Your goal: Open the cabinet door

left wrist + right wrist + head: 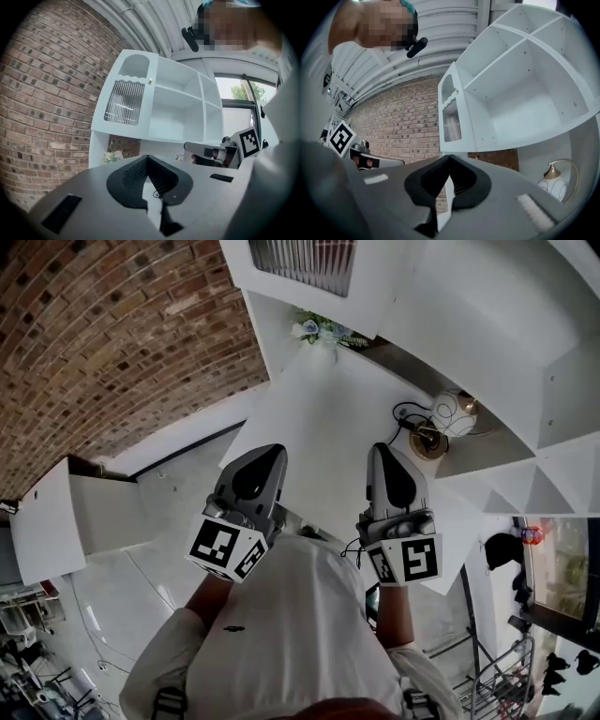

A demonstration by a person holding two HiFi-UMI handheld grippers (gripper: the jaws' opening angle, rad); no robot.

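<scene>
The task looked unstarted. The door [125,96] appeared to sit shut, or very nearly so, over the left column of the white cabinet [180,115]. In the head view it lay at 12 o'clock, above both tools. In the left gripper view it was at 11 o'clock from the jaws, with the brick wall [42,93] at 9 o'clock.

The left hand-held gripper [255,472] and the right hand-held gripper [394,479] were side by side over the counter [328,418], well apart from the door. Each had its jaws closed together with nothing between them.

By my reading, every step was left: reach the knob [151,80], grip it and swing the door out.

The door was a tall white panel with a scalloped arch at 12 o'clock and a slatted grille [124,103] below it. The small gold knob sat high on its 3 o'clock edge, next to the open shelves, so the hinges were probably at 9 o'clock.
</scene>
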